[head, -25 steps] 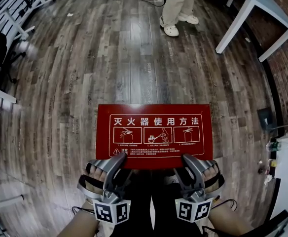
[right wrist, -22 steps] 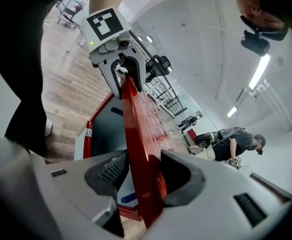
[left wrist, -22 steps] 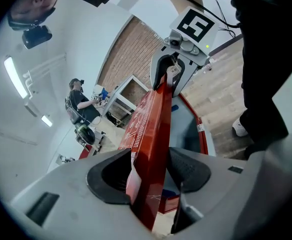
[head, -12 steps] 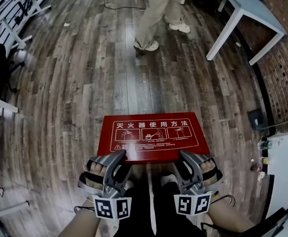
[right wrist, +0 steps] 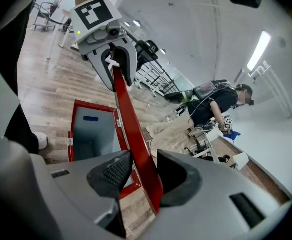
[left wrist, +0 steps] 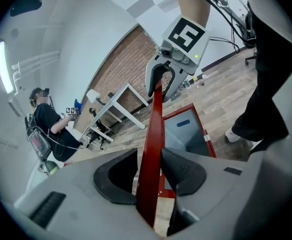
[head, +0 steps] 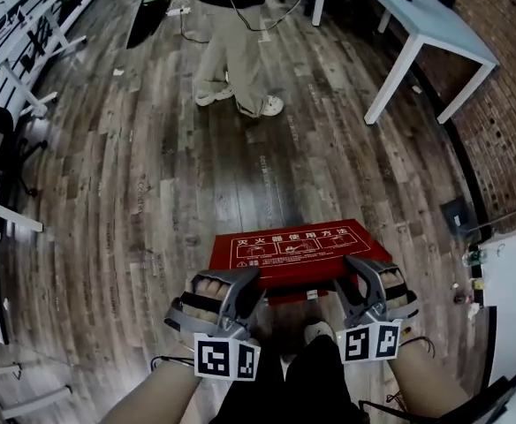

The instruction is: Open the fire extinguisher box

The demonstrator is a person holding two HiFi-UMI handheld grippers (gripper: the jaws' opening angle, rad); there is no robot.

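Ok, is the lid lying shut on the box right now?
No: in the left gripper view the red lid stands raised on edge, and the grey inside of the box shows open beside it.

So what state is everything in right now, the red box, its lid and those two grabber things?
box: open; the grey inside that shows looks bare.
lid: lifted partway, tilted up, gripped at its near edge.
left gripper: shut on the lid's edge; its jaws have just closed further.
right gripper: shut on the lid's edge; its jaws have just closed further.
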